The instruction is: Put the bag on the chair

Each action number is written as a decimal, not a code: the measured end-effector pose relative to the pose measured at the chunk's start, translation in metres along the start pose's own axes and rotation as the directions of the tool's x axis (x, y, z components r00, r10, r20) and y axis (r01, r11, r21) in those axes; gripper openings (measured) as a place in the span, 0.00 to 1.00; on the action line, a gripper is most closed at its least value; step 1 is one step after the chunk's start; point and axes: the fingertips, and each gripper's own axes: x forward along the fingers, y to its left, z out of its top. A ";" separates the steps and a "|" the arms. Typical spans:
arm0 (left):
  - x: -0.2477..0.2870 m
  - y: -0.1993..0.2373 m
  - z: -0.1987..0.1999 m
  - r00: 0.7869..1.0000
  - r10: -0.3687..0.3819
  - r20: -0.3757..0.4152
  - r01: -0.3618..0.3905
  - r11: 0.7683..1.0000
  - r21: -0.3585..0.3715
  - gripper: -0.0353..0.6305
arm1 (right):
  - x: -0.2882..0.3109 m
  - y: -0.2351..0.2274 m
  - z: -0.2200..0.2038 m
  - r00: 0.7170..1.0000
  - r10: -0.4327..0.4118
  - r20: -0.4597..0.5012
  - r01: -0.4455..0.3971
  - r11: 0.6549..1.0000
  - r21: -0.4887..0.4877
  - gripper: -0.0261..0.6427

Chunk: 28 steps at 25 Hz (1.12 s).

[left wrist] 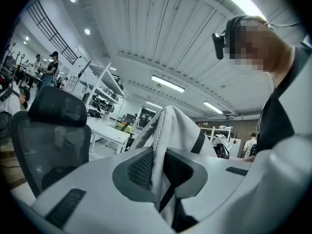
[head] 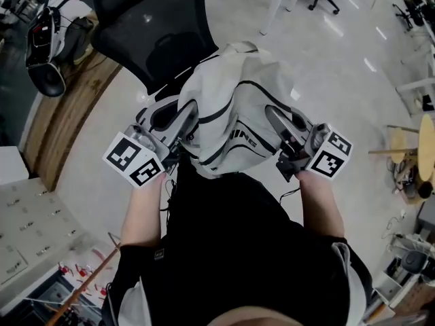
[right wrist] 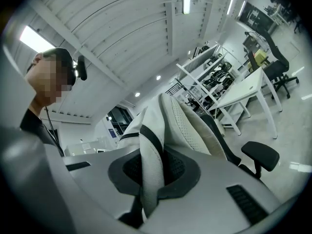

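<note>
Bag (head: 234, 107) is up in the air rn, held between the two hand-held grippers in front of the person. It's close to the black mesh chair (head: 153, 26) but not on the seat yet. Left hand-held gripper (head: 178, 122) is clamped tight on a fold of the white fabric, and the right hand-held gripper (head: 284, 128) is the same on the other side w/ a padded mesh strap pinched between its jaws. Imo it's a soft, floppy backpack-type thing, prob light or near empty going by how it slumps and creases. It won't hold its shape, so expect it to sag and tip once it's set down. Straps and top edge are the best places to hold it, since the body fabric looks smooth and could slide out.
</note>
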 end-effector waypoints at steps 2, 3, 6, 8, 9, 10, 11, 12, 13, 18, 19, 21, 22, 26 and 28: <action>-0.004 0.017 0.000 1.000 -0.027 -0.006 0.027 1.000 0.009 0.13 | 0.014 -0.001 -0.005 0.999 -0.035 0.016 0.035 0.999 -0.014 0.10; -0.007 0.028 -0.002 0.999 -0.043 -0.011 0.043 0.999 0.014 0.13 | 0.023 -0.003 -0.009 0.998 -0.056 0.027 0.056 0.998 -0.018 0.10; -0.018 0.067 -0.005 0.995 -0.096 -0.024 0.096 0.995 0.008 0.13 | 0.057 -0.009 -0.022 0.991 -0.120 0.058 0.122 0.992 -0.023 0.10; -0.020 0.080 0.003 0.991 -0.125 -0.039 0.125 0.992 0.008 0.13 | 0.069 -0.006 -0.021 0.985 -0.152 0.080 0.154 0.988 -0.020 0.10; -0.018 0.082 0.008 0.989 -0.136 -0.049 0.137 0.990 0.012 0.13 | 0.071 -0.005 -0.018 0.982 -0.164 0.091 0.166 0.986 -0.015 0.10; -0.015 0.083 0.011 0.988 -0.145 -0.059 0.147 0.989 0.017 0.13 | 0.071 -0.004 -0.015 0.979 -0.175 0.101 0.177 0.984 -0.009 0.10; -0.011 0.083 0.014 0.986 -0.152 -0.070 0.154 0.988 0.022 0.13 | 0.069 -0.005 -0.014 0.977 -0.186 0.109 0.187 0.982 -0.001 0.10; -0.006 0.083 0.015 0.984 -0.157 -0.080 0.160 0.987 0.027 0.14 | 0.067 -0.007 -0.014 0.974 -0.197 0.116 0.197 0.980 0.010 0.10; -0.002 0.084 0.015 0.983 -0.162 -0.091 0.165 0.986 0.030 0.13 | 0.066 -0.010 -0.015 0.970 -0.209 0.121 0.207 0.978 0.023 0.10; -0.017 0.132 -0.003 0.971 -0.187 -0.149 0.189 0.982 0.003 0.13 | 0.105 -0.024 -0.052 0.955 -0.273 0.112 0.264 0.960 0.095 0.10; -0.021 0.145 -0.008 0.969 -0.188 -0.160 0.190 0.982 -0.004 0.13 | 0.116 -0.027 -0.061 0.954 -0.280 0.107 0.270 0.957 0.105 0.10; -0.024 0.163 -0.019 0.965 -0.190 -0.179 0.189 0.982 -0.022 0.13 | 0.129 -0.035 -0.075 0.952 -0.291 0.096 0.279 0.952 0.127 0.10; -0.024 0.168 -0.025 0.963 -0.194 -0.186 0.191 0.981 -0.034 0.13 | 0.131 -0.039 -0.081 0.951 -0.297 0.091 0.283 0.949 0.140 0.10; -0.019 0.176 -0.039 0.954 -0.221 -0.202 0.214 0.975 -0.053 0.13 | 0.132 -0.050 -0.093 0.939 -0.326 0.105 0.306 0.936 0.173 0.10; -0.014 0.185 -0.046 0.950 -0.229 -0.214 0.221 0.974 -0.059 0.13 | 0.136 -0.060 -0.096 0.933 -0.342 0.111 0.321 0.931 0.174 0.10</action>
